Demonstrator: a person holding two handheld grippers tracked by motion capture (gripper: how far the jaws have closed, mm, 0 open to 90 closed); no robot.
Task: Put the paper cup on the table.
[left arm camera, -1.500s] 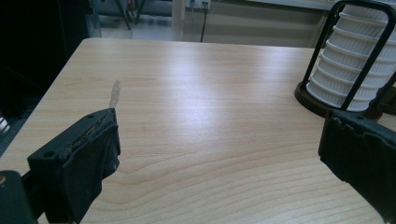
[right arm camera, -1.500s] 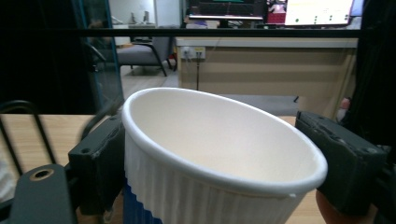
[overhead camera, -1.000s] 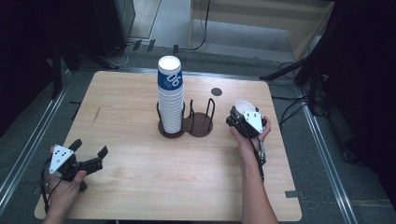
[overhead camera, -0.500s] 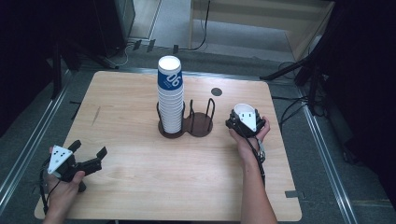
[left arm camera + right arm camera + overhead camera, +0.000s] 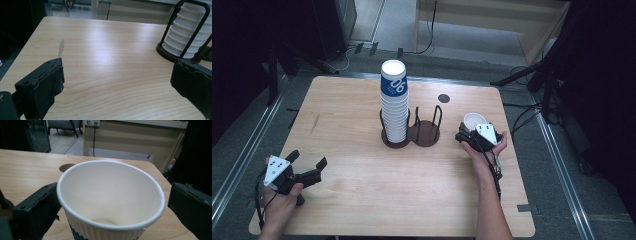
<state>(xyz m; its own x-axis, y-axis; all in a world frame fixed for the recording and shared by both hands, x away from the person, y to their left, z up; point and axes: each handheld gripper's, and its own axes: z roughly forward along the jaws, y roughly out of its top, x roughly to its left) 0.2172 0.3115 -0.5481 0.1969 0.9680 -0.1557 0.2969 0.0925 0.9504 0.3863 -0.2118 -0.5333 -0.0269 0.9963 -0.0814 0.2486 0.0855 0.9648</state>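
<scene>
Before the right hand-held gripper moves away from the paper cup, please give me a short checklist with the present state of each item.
1. Right hand-held gripper open: ok; its jaws have just been opening, the paper cup stands between them.
2. Right pad clear of the cup: ok, a gap shows.
3. Left pad clear of the cup: cannot tell, it sits at the wall.
4. Cup upright on the table: ok.
5. Left hand-held gripper open, holding nothing: ok.
6. Cup stack upright in the holder: ok.

Even overhead light brightens the table (image 5: 362, 200); its surroundings fall dark. Both gripper views look soft; near jaws blur at the bottom corners.
</scene>
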